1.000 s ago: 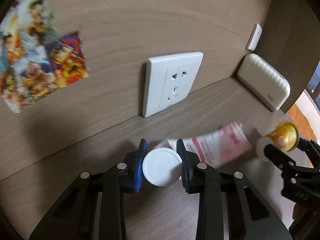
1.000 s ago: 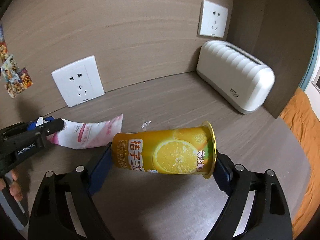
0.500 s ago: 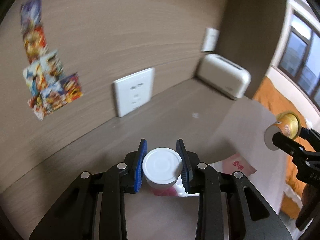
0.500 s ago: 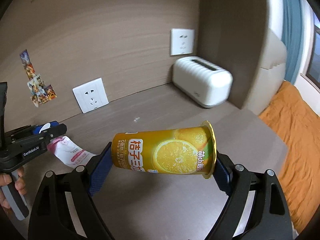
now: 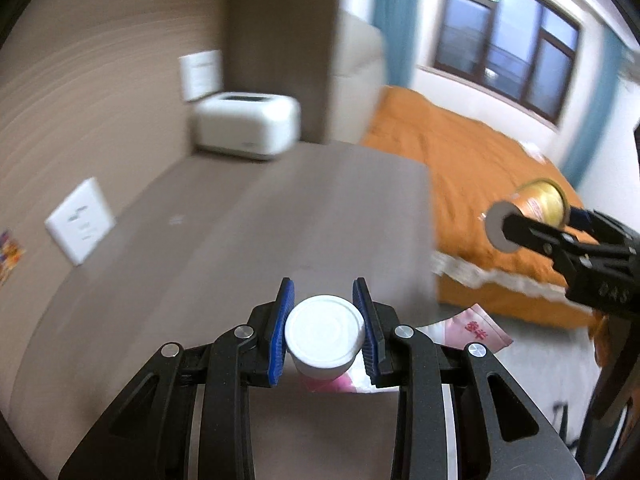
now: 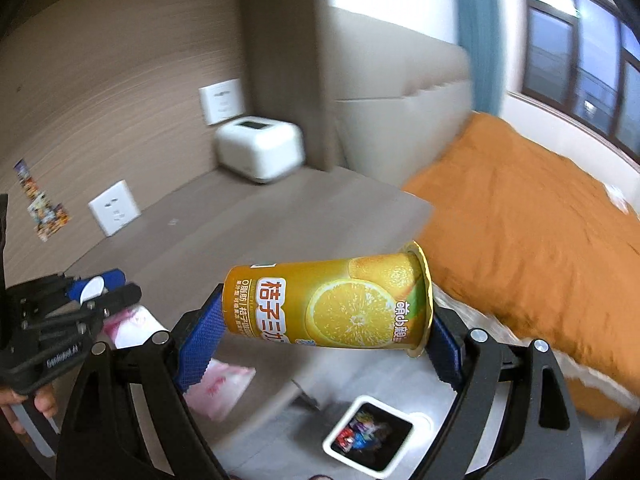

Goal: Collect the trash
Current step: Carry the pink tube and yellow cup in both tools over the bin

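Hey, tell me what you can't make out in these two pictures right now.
- Pink tube, left wrist view: its body is mostly hidden behind the left gripper; only the white cap shows fully.
- Trash bin, right wrist view: contents too small and blurred to identify.
- Orange cup: in the left wrist view it is blurred, its label unreadable.
- Wall stickers: too small.

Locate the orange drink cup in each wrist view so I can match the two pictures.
Left wrist: the orange drink cup sits at the right edge, seen end-on, held in the right gripper.
Right wrist: it lies sideways at centre, clamped between the blue pads.
Shared landmark: the white box at the desk's back corner.
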Tool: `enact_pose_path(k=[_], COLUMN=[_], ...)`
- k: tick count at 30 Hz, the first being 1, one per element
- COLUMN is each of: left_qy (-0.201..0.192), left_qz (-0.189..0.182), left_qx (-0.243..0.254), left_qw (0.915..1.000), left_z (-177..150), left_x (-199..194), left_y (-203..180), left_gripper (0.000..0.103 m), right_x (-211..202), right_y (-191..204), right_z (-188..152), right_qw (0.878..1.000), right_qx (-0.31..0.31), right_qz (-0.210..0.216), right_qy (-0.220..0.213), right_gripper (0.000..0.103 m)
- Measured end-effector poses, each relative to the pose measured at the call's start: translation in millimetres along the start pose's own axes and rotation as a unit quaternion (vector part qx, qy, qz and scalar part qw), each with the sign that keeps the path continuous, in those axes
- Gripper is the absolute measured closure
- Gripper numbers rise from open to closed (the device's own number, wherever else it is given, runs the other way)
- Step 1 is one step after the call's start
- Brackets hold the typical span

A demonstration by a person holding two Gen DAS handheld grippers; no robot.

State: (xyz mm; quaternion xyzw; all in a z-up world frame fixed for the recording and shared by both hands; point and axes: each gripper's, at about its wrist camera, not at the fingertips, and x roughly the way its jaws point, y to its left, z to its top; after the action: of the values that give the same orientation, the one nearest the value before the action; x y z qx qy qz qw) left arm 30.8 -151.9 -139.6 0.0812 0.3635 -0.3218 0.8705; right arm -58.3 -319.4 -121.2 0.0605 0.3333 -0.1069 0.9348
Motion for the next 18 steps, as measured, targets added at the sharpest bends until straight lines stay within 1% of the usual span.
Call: enact_pose_path(k=[4,7,13,18], left_qy=[0.014,0.026,0.053,0.079], left_qz=[-0.041,-0.069,-0.097,-0.102], left_qx=[0.05,0.078,0.114,0.134], left_qw=[0.9978,0.9943,0.9873,0.9826], left_z=[-6,-12,-25,-41], left_x=[11,21,47,72], left_y=[-50,-83,-131,-160], left_gripper=[0.073,0.073,0.073,0.073], right_x=[-16,-22,-22,-7], right_y=[-41,-61,-94,-114], right_z=[-22,-34,-59,-77], right_qw=[0.998,0.996,0.992,0.989], right_qx=[0.045,0.067,0.095,0.118], right_qz=[-0.032,-0.045,-0.06,-0.054], right_qy=[0.013,0.024,0.051,0.076], right_gripper=[0.016,0.016,0.016,0.016])
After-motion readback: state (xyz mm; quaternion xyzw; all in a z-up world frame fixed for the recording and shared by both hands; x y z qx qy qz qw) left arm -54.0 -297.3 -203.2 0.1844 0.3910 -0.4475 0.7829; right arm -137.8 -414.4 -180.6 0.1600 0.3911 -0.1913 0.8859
